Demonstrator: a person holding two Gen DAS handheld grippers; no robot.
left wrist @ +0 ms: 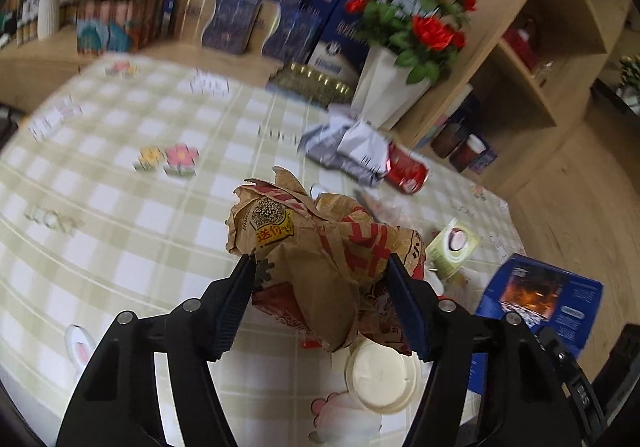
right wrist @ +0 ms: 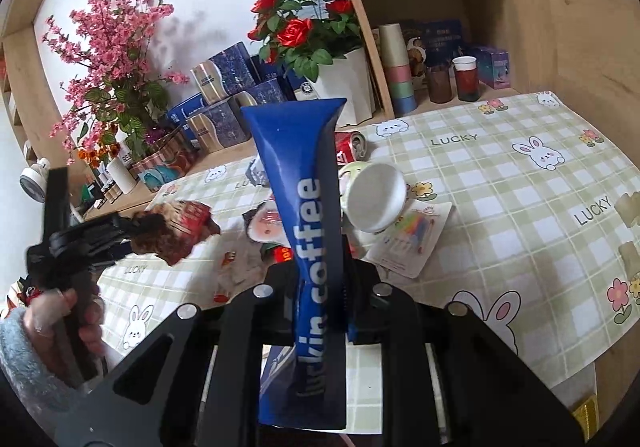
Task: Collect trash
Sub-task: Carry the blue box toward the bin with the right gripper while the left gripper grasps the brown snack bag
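On the checked table (left wrist: pixel 120 247), the left gripper (left wrist: pixel 320 267) has a crumpled brown paper bag (left wrist: pixel 320 247) between its jaws, which stand moderately apart; both blue pads lie against the bag's sides, and the bag looks lifted a little off the cloth, though the blur makes that hard to judge. Just beneath it lies a white cup lid (left wrist: pixel 382 377). Farther back sit crumpled white wrappers (left wrist: pixel 348 151) and a crushed red can (left wrist: pixel 406 169), touching each other, near a white vase of red roses (left wrist: pixel 384 87). To the right lie a small green packet (left wrist: pixel 452 247) and a blue box (left wrist: pixel 540 295).

In the right wrist view, the right gripper (right wrist: pixel 320 295) has its jaws nearly closed on a flattened blue paper bag (right wrist: pixel 308 207) printed with white "coffee" lettering, held upright so it blocks the middle of the frame. Beside it a white paper cup (right wrist: pixel 374 201) lies tipped over, its mouth toward the camera, next to a card with coloured marks (right wrist: pixel 412 235). At the left edge, a hand (right wrist: pixel 60 319) in a fluffy grey sleeve (right wrist: pixel 20 351) grips the other tool's handle.
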